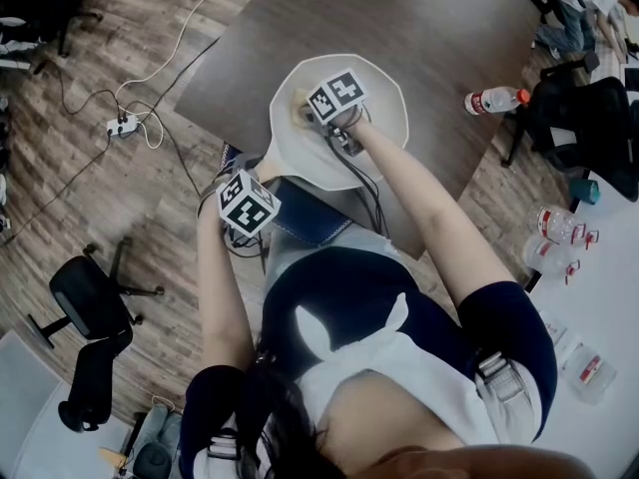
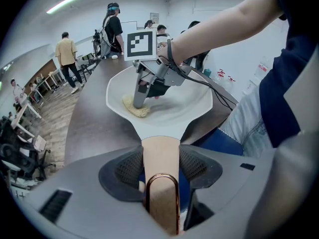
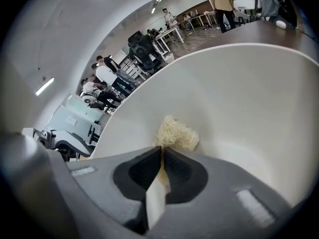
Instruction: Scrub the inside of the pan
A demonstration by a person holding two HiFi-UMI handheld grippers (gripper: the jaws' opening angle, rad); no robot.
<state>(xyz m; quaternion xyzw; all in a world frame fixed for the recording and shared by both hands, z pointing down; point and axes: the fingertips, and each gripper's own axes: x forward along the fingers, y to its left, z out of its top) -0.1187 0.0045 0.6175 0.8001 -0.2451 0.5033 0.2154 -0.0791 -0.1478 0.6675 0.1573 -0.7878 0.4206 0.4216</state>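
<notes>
While your left claw (image 2: 160,162) has hold of the pan (image 1: 384,100) by its handle (image 2: 160,144), both ribbed pads press flat on the sides of that tan handle. The claw stands only as wide as the handle between its jaws. A copper hanging loop (image 2: 162,198) at the handle's end lies toward the bottom of the left gripper view.

Pan location: in the head view it rests at the upper middle of the frame, on the near part of the dark table (image 1: 429,28). Its handle points to the lower left, toward you. Its inside is white and shows no visible marks.

Your right claw (image 3: 163,151) is all but closed. Its jaws pinch a thin edge of the pale yellow, fibrous scrub pad (image 3: 177,133), and the rest of the pad spreads out beyond the tips. The pad lies against the white inner surface of the pan. The left gripper view shows this claw angled steeply down into the pan, with the pad under its tip, on the left part of the pan's floor.

Surroundings in the head view:
- A water bottle (image 1: 494,99) lies on the table at the right, well apart from the pan.
- A power strip (image 1: 124,125) lies on the wooden floor at the upper left.
</notes>
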